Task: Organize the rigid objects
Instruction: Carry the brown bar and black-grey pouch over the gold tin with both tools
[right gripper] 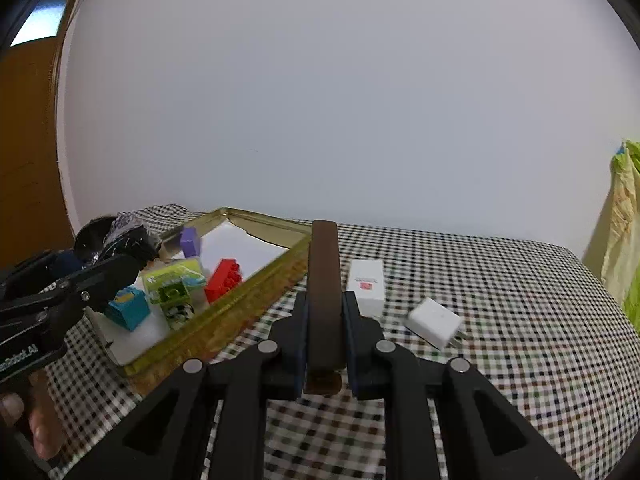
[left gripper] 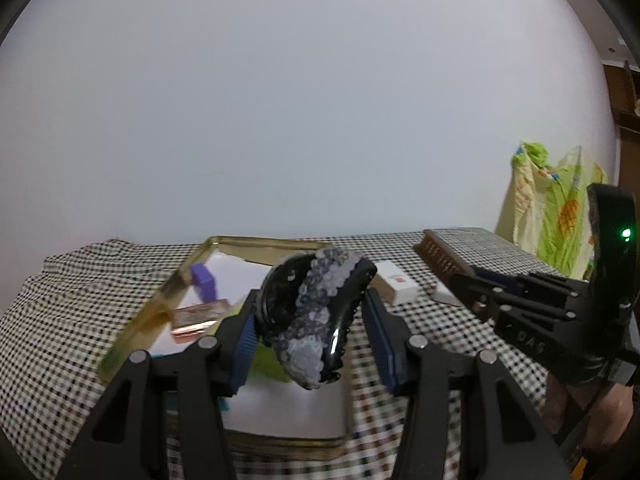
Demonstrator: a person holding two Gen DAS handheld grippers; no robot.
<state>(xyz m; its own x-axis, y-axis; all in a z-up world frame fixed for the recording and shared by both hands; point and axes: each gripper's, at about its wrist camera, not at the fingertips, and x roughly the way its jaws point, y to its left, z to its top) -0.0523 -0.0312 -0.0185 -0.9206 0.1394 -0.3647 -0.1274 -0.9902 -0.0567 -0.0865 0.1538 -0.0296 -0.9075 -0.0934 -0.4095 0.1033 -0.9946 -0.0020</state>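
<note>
Right, my left hand-held gripper (left gripper: 308,320) has a hair clip (left gripper: 316,312) between its blue pads, hanging above the near half of the tray (left gripper: 132,328). The pad on one side presses the clip's glossy black shell; the other pad looks slightly off it, so I read the grip as loose or just being released, though I can't be sure. The clip is a curved, hard plastic claw with a band of pale lilac and grey sequins across its back and small teeth along the lower edge.

My right hand-held gripper (right gripper: 324,332) is clamped tight on a comb (right gripper: 324,280), a long, straight, dark brown bar held edge-up, sticking forward over the tabletop (right gripper: 500,320) just beside the tray's gold rim. From the left camera its fine teeth show.

I judge the step as dropping items into the tray: clip first, comb to follow. Next I'd lower the clip onto a bare patch of the white lining and open wide, clear of the blocks.

Inside the shallow, shiny metal tray lie a red brick (right gripper: 224,280), a blue cube (right gripper: 128,308), a purple block (right gripper: 190,242), a lime-green packet (right gripper: 176,276) and a copper-coloured case (left gripper: 196,316). Outside it, on the checked cloth, wait a white carton (right gripper: 366,286) and a white charger plug (right gripper: 434,322), both smooth and boxy.
</note>
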